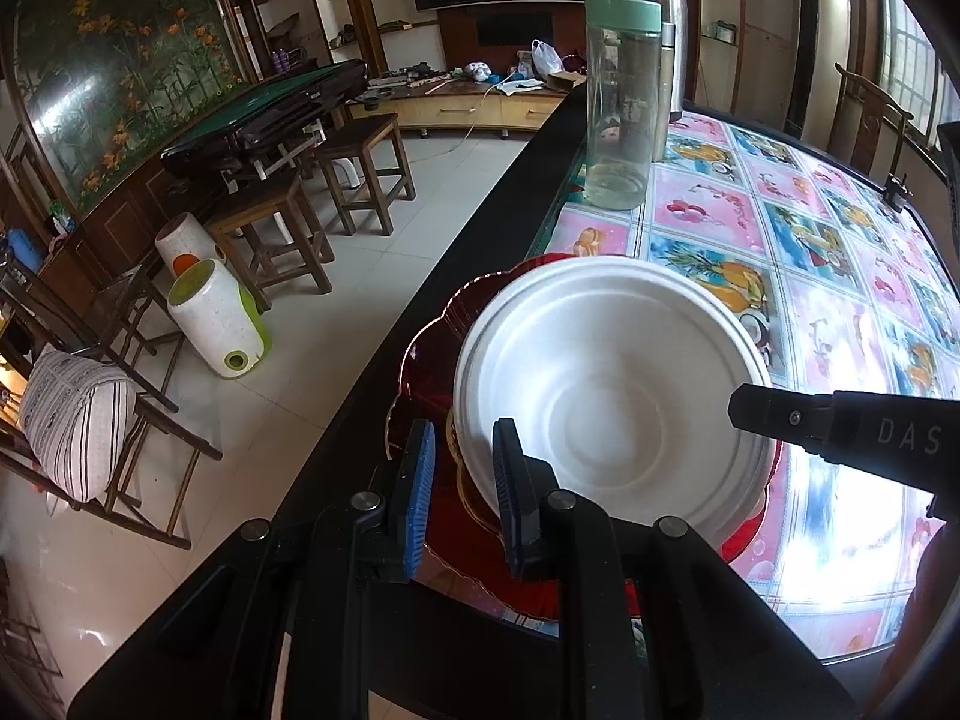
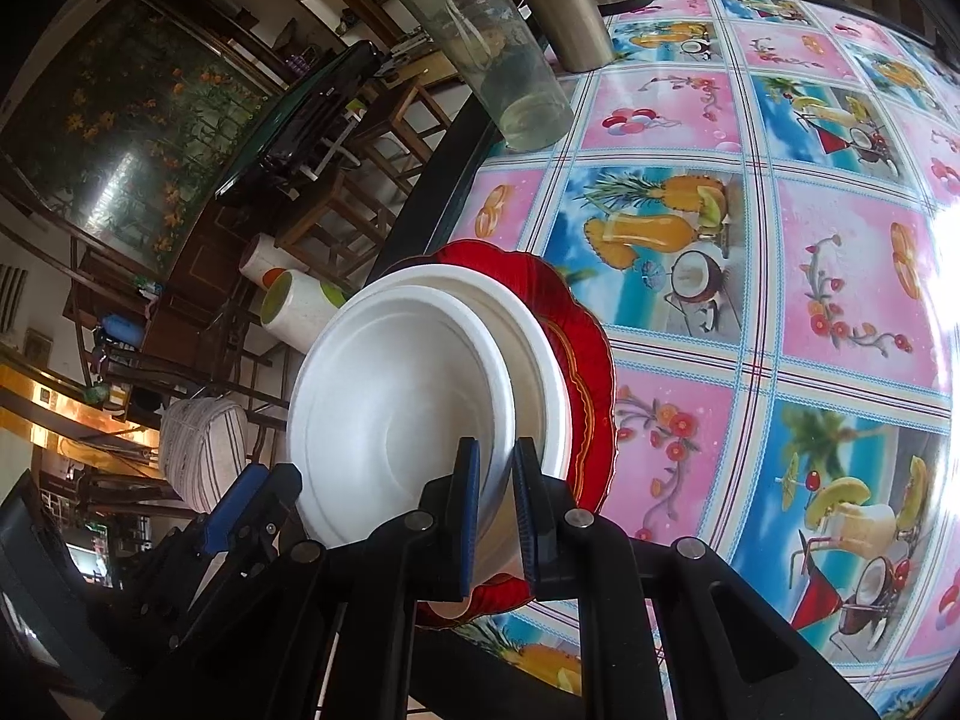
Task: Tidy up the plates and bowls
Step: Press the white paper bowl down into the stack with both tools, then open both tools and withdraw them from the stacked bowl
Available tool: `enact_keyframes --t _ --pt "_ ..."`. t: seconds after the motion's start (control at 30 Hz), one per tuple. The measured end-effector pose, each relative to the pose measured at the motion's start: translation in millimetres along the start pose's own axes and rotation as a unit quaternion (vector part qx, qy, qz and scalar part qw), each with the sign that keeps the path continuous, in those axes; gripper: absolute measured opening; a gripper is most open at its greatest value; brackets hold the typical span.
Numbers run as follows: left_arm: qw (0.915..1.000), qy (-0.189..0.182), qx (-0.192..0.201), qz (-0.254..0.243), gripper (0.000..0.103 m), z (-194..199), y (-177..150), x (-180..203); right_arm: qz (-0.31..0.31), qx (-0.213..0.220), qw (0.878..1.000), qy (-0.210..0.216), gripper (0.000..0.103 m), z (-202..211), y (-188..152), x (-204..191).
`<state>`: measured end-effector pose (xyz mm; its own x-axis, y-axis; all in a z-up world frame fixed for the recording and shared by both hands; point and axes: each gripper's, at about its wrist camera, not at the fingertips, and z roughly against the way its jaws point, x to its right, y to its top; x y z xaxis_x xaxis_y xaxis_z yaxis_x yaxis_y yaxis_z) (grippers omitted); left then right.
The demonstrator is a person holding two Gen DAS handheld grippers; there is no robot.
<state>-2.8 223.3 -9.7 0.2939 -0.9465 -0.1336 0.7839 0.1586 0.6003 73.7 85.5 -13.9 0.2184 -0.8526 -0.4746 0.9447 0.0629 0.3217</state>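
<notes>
**Foam bowls gripped from both sides over red plate**

Bowls of white foam sit at the near-left edge of the tabletop (image 1: 840, 324), on a red scalloped plate (image 1: 432, 354) with a gold-trimmed rim. From the right wrist camera two bowls can be told apart: an upper bowl (image 2: 396, 408) nested at a slant inside a lower bowl (image 2: 540, 348), so that a band of the lower one's wall shows beside it. From the left wrist camera they read mostly as a single white bowl, seen from above into its ringed bottom.

The left tongs (image 1: 463, 468) are nearly closed around the near rim of the upper bowl (image 1: 612, 396), one blue-padded finger (image 1: 420, 480) outside the wall and the other inside. Whether the pads actually press the foam cannot be told from here.

The right tongs (image 2: 495, 516) straddle the bowl wall on the opposite side, their opening narrow, with white foam filling the space between the blue pads. In the left camera the tip of the right tongs (image 1: 780, 417) reaches in over the far rim.

Behind the stack, on the flowered, fruit-printed covering of the tabletop, stands a clear bottle (image 1: 621, 102) with a pale green lid, and just beyond it a steel thermos jug (image 1: 672, 30). Past the edge of the tabletop are wooden stools (image 1: 360, 174) on a tiled floor.
</notes>
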Motion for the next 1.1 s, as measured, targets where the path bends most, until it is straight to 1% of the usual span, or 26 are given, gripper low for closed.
enact_keyframes --t 0.27,0.4,0.5,0.57,0.63,0.7,0.73,0.77,0.8,0.83,0.87,0.9,0.97,1.03,1.1 --pt "1.0 0.008 -0.006 -0.002 0.018 -0.7 -4.9 1.9 0.003 -0.001 1.0 0.006 0.013 1.1 -5.0 -1.3" --pt "0.9999 0.011 -0.004 0.001 0.018 1.7 -5.0 0.4 -0.001 -0.003 1.0 0.018 0.016 4.8 -6.5 0.2" --pt "0.9999 0.012 0.006 0.007 0.018 6.9 -3.8 -0.9 0.002 0.013 0.999 0.031 0.02 14.0 -8.2 2.2" --pt "0.9996 0.01 0.024 0.015 0.018 14.7 -3.9 -2.3 0.012 0.033 0.999 0.042 0.025 25.2 -10.1 3.7" --pt "0.9989 0.009 0.042 0.019 0.018 22.8 -4.7 -3.5 0.02 0.052 0.997 0.048 0.035 35.8 -12.5 5.7" --pt "0.9978 0.007 0.061 0.024 0.025 31.2 -5.3 -4.6 0.029 0.074 0.995 0.053 0.037 47.6 -16.2 9.0" --pt "0.9969 0.009 0.074 0.027 0.04 36.7 -6.3 -4.4 0.035 0.088 0.994 0.055 0.038 54.2 -19.3 11.1" --pt "0.9959 0.013 0.085 0.029 0.058 41.2 -7.1 -4.4 0.041 0.098 0.993 0.057 0.038 59.1 -20.7 12.6" --pt "0.9943 0.02 0.1 0.031 0.064 46.3 -8.0 -3.7 0.051 0.111 0.991 0.06 0.041 65.5 -24.1 14.5" --pt "0.9923 0.027 0.117 0.031 0.068 51.7 -10.1 -3.0 0.058 0.121 0.989 0.062 0.043 69.7 -27.3 15.7" --pt "0.9899 0.033 0.134 0.031 0.068 58.1 -12.3 -1.8 0.067 0.133 0.987 0.064 0.044 75.0 -32.3 16.9" --pt "0.9888 0.035 0.142 0.032 0.068 61.2 -13.5 -1.5 0.076 0.145 0.984 0.066 0.045 79.1 -36.9 17.8" --pt "0.9866 0.032 0.155 0.041 0.076 68.2 -16.5 -2.1 0.094 0.165 0.979 0.067 0.048 86.6 -47.2 19.0" --pt "0.9853 0.029 0.161 0.05 0.081 71.7 -18.5 -3.7 0.106 0.184 0.974 0.072 0.054 90.9 -57.0 21.5" --pt "0.9844 0.027 0.164 0.058 0.081 74.6 -21.2 -4.2 0.119 0.2 0.97 0.076 0.057 95.0 -67.6 24.5"
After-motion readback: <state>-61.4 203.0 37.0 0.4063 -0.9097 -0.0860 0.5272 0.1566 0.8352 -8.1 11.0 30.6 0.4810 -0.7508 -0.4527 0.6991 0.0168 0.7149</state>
